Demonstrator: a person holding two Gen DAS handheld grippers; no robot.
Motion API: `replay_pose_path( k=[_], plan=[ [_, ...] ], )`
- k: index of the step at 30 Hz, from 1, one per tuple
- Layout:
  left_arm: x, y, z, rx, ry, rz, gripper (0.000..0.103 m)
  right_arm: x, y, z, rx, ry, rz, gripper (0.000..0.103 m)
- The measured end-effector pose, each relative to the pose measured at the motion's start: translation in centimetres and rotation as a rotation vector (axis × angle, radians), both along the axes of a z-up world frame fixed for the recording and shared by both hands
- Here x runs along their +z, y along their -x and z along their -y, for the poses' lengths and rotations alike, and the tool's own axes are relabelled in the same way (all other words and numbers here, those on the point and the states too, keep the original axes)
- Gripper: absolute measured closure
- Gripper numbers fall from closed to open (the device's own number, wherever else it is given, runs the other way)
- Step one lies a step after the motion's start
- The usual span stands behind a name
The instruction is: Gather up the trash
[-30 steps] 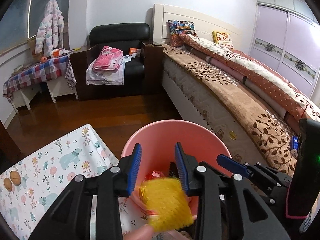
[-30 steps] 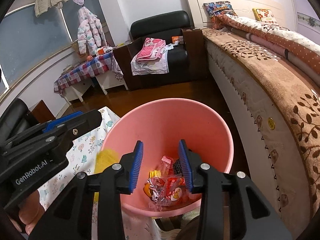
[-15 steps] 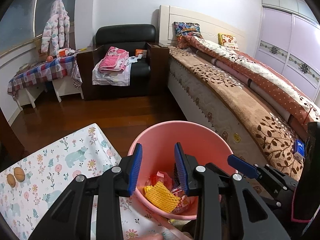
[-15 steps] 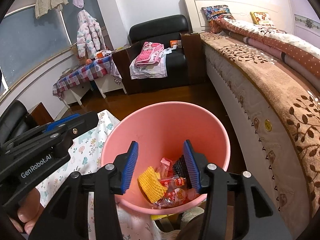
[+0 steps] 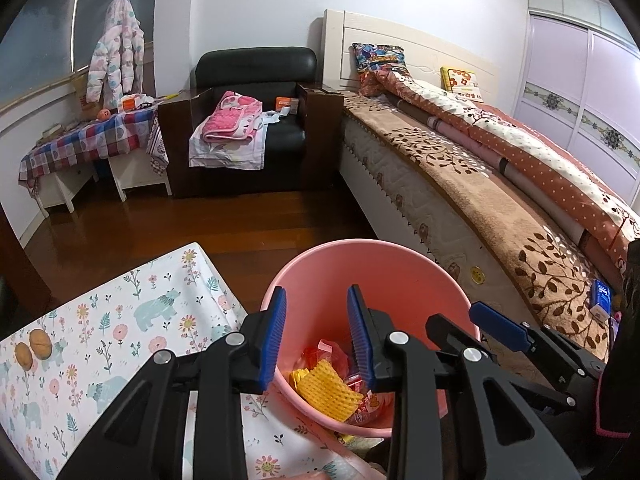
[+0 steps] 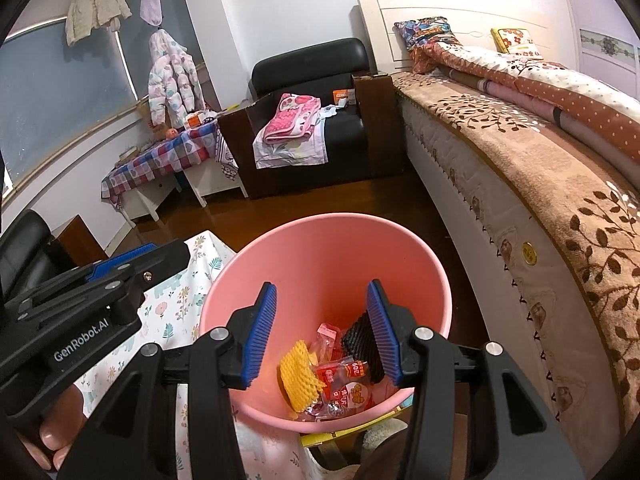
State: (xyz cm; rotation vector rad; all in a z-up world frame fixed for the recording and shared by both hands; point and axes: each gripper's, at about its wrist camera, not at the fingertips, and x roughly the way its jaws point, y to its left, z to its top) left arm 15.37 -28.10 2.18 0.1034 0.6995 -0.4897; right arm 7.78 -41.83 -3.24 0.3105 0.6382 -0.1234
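Right now both of your grippers hang over the pink bucket (image 6: 404,264), and neither holds anything. Your left gripper (image 5: 316,332) has its blue pads apart with nothing between them; its jaws have just been closing a little. Your right gripper (image 6: 322,328) also stands apart and empty, having just been opening. Trash sits at the bottom of the bucket: the yellow foam net (image 6: 298,380) lies on the left side, touching the red snack wrappers (image 6: 344,380), with a black foam net (image 6: 362,340) just behind them near your right gripper's right pad. Bucket stands beside the bench (image 5: 120,340) with the floral bear cloth, close to the bed (image 5: 480,184). Two walnuts (image 5: 34,348) lie on the bench's left edge, well apart from the bucket. Your left hand (image 6: 48,436) shows under the left gripper's body in the right wrist view.
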Motion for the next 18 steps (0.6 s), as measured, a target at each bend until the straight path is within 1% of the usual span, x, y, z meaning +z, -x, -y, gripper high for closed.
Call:
replay_pose_path(
  k=[18],
  plan=[
    [-0.3, -0.03, -0.8, 0.011, 0.001, -0.008, 0.073, 0.04, 0.0, -0.05, 0.002, 0.0, 0.001, 0.055]
  ],
)
